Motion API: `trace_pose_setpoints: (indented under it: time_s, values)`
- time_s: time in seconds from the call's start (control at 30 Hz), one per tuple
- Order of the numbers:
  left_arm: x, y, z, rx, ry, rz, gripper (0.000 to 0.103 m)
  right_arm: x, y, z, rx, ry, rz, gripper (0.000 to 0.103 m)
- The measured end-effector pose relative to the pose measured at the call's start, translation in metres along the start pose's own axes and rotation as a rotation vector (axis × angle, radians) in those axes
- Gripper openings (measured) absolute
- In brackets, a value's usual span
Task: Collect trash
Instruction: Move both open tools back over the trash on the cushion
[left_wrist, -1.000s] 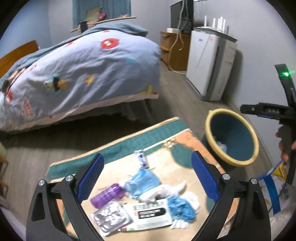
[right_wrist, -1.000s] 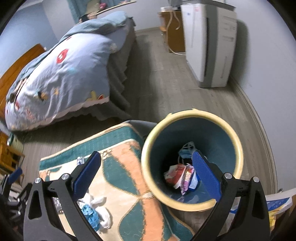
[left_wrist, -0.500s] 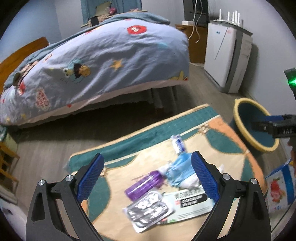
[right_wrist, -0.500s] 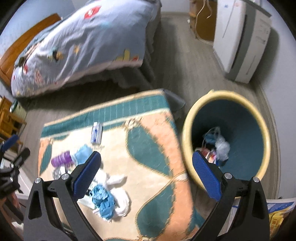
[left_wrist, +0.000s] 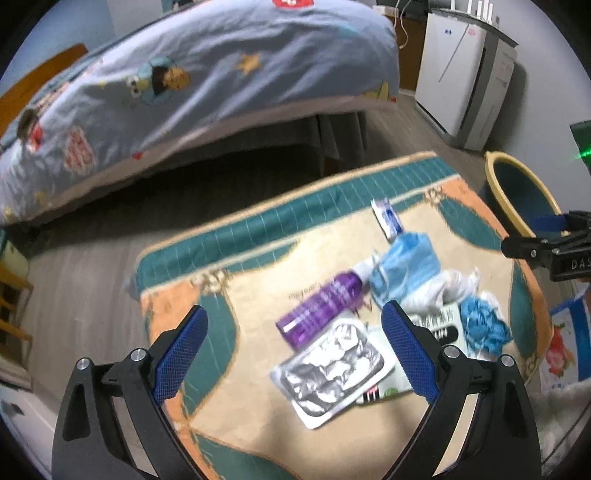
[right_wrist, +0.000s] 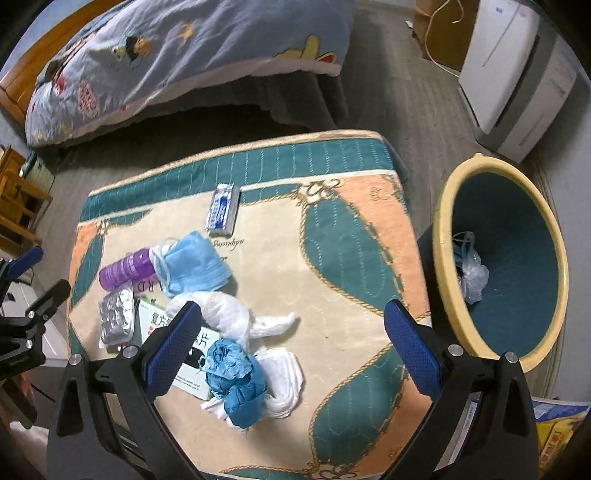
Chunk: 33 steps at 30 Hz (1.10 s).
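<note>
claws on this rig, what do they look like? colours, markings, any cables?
Both match: the left claw and right claw have black angular frames with silver screw heads and blue fingers faced with a fine grid texture. Seen from the left wrist, the right unit carries partial white lettering and a green light. No cables or sleeves visible.

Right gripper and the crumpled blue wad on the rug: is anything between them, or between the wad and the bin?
Nothing visible blocks either. The open right gripper hovers above the crumpled blue wad, which lies on white tissue; only bare rug lies toward the open-topped bin.
</note>
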<state>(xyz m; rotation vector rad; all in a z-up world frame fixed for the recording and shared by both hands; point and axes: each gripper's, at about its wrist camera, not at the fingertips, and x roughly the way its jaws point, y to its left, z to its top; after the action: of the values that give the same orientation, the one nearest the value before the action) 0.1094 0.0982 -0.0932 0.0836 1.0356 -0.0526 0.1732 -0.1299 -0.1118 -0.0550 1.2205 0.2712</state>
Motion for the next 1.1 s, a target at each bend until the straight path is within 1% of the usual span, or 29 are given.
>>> trace_pose_setpoints:
  time_s: [0.1, 0.27, 0.33, 0.4, 0.47, 0.53, 0.63, 0.7, 0.77, 0.87, 0.9, 0.93, 0.97, 1.0, 1.03, 1.07, 1.1]
  values:
    - [0.011, -0.005, -0.01, 0.03, 0.042, -0.02, 0.094, 0.004, 0.005, -0.002, -0.014, 0.012, -0.007, 0.097]
    - [0.03, -0.027, -0.026, 0.127, 0.131, -0.081, 0.094, 0.007, 0.007, -0.002, -0.009, 0.024, -0.005, 0.097]
    - [0.037, -0.034, -0.031, 0.165, 0.164, -0.096, 0.094, 0.008, 0.007, -0.001, -0.005, 0.028, 0.001, 0.097]
    - [0.043, -0.039, -0.035, 0.181, 0.195, -0.109, 0.094, 0.01, 0.01, -0.001, -0.014, 0.032, 0.008, 0.097]
    - [0.049, -0.041, -0.039, 0.193, 0.221, -0.106, 0.094, 0.013, 0.013, -0.001, -0.031, 0.038, 0.009, 0.097]
    - [0.054, -0.041, -0.041, 0.202, 0.239, -0.091, 0.093, 0.018, 0.015, -0.001, -0.045, 0.047, 0.022, 0.097]
    - [0.058, -0.035, -0.041, 0.175, 0.251, -0.102, 0.09, 0.027, 0.02, -0.003, -0.068, 0.047, 0.058, 0.097]
    - [0.06, -0.029, -0.039, 0.149, 0.257, -0.117, 0.081, 0.034, 0.026, -0.004, -0.099, 0.052, 0.067, 0.097]
    - [0.062, -0.028, -0.039, 0.139, 0.262, -0.127, 0.079, 0.043, 0.034, -0.007, -0.147, 0.068, 0.07, 0.096]
    - [0.063, -0.027, -0.039, 0.138, 0.255, -0.138, 0.076, 0.056, 0.044, -0.011, -0.187, 0.102, 0.079, 0.094]
    - [0.063, -0.026, -0.037, 0.131, 0.253, -0.145, 0.072, 0.059, 0.045, -0.012, -0.19, 0.107, 0.078, 0.092]
    - [0.064, -0.025, -0.035, 0.123, 0.251, -0.153, 0.07, 0.063, 0.047, -0.013, -0.194, 0.119, 0.08, 0.083]
    - [0.063, -0.025, -0.033, 0.118, 0.243, -0.156, 0.064, 0.066, 0.049, -0.013, -0.195, 0.133, 0.088, 0.068]
    - [0.061, -0.024, -0.031, 0.117, 0.234, -0.158, 0.058, 0.068, 0.049, -0.014, -0.195, 0.142, 0.094, 0.059]
    - [0.06, -0.024, -0.029, 0.115, 0.229, -0.16, 0.054, 0.07, 0.05, -0.014, -0.19, 0.156, 0.111, 0.05]
    - [0.059, -0.023, -0.026, 0.109, 0.223, -0.16, 0.044, 0.07, 0.05, -0.013, -0.185, 0.16, 0.122, 0.042]
    - [0.057, -0.023, -0.024, 0.104, 0.219, -0.163, 0.037, 0.068, 0.05, -0.012, -0.185, 0.165, 0.127, 0.037]
